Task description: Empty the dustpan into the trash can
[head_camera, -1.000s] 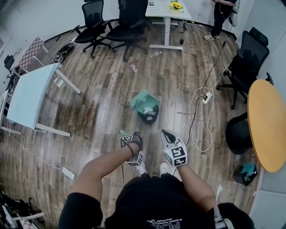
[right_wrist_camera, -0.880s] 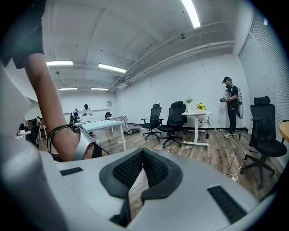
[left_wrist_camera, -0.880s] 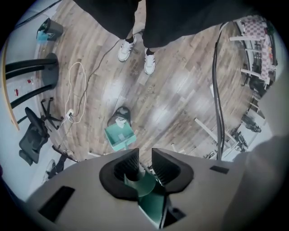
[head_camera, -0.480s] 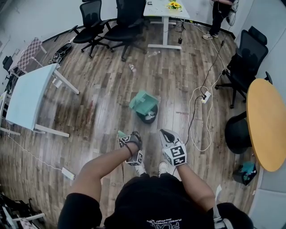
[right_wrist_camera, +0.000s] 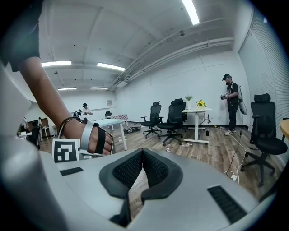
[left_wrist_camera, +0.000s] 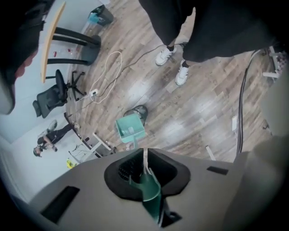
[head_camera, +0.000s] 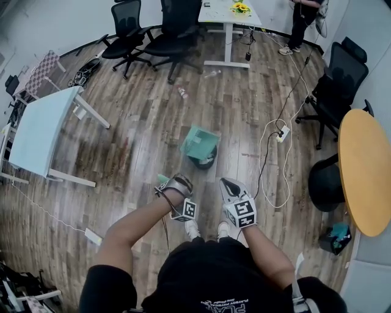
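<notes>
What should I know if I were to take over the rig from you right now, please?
Left claw: has just been closing, now clamped on the green dustpan handle.
Right claw: shut, with nothing in it.
Dustpan: its pan is tipped over the black trash can.
Done: pan brought to the can. Whether the contents have dropped out cannot be seen.
Left: finish the tip, then probably lift the dustpan away.

Lighting was bright and even, from ceiling strip lights (right_wrist_camera: 191, 11); pale glare lay on the wood floor (left_wrist_camera: 135, 92). Fisheye bending and dark corners marked every view.
</notes>
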A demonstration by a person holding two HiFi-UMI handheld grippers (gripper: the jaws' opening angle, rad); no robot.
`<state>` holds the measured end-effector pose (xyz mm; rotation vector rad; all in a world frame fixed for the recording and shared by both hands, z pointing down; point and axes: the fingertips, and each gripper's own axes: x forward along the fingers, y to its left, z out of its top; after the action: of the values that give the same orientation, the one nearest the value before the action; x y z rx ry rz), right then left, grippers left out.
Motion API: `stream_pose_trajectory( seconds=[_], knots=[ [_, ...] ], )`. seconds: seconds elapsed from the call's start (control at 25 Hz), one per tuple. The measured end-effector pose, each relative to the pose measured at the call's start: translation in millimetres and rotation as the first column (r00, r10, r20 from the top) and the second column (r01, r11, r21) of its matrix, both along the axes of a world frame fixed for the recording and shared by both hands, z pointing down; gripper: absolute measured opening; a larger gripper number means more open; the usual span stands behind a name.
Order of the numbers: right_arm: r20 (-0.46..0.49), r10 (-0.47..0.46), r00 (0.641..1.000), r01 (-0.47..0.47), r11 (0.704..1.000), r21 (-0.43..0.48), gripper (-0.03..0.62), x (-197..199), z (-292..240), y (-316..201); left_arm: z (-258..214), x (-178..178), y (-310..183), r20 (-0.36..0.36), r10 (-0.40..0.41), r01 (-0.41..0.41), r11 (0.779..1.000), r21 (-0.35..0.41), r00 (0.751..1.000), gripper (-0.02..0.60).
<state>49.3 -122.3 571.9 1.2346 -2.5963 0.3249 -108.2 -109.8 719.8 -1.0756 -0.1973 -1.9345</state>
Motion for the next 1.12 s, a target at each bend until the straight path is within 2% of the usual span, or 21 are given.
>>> stream_pose_trajectory(
  seconds=[0.12,0.24,0.4,0.64,0.8,1.0,1.04,1.12],
  knots=[
    [0.001,-0.003,1.0,0.003,1.0,-0.002,0.025,-2.9,1.3,1.6,-10.9,7.7,-7.3,-0.114,-0.059,0.06,0.998,0.007,0.992,0.043],
    [0.003,-0.006,1.0,0.006,1.0,-0.002,0.025,-3.2,2.5,2.0,-16.6,14.7,-13.6,-0.212,-0.119,0.123,0.992,0.009,0.97,0.035],
    [0.002,-0.008,1.0,0.008,1.0,0.003,0.025,-1.9,1.3,1.7,-16.4,17.8,-17.6,-0.323,-0.198,0.202,0.979,-0.022,0.925,0.028],
    [0.001,-0.007,1.0,0.007,1.0,-0.001,0.025,-4.0,3.6,6.1,-31.2,19.8,-24.0,-0.483,-0.288,0.307,0.951,-0.042,0.827,0.023],
    [0.002,-0.015,1.0,0.015,1.0,-0.006,0.025,-8.0,6.3,8.3,-39.2,19.9,-28.3,-0.548,-0.329,0.362,0.931,-0.05,0.769,0.023],
    [0.004,-0.022,1.0,0.022,1.0,-0.01,0.025,-11.5,6.4,7.4,-56.3,22.0,-44.7,-0.667,-0.412,0.476,0.874,-0.098,0.62,0.023],
    [0.005,-0.023,1.0,0.023,1.0,-0.012,0.025,-11.9,6.8,7.7,-59.1,21.7,-47.7,-0.681,-0.418,0.488,0.867,-0.101,0.601,0.023],
    [0.006,-0.025,1.0,0.025,1.0,-0.014,0.025,-12.5,7.7,8.8,-62.7,20.7,-51.6,-0.699,-0.417,0.498,0.861,-0.099,0.582,0.023]
  ],
)
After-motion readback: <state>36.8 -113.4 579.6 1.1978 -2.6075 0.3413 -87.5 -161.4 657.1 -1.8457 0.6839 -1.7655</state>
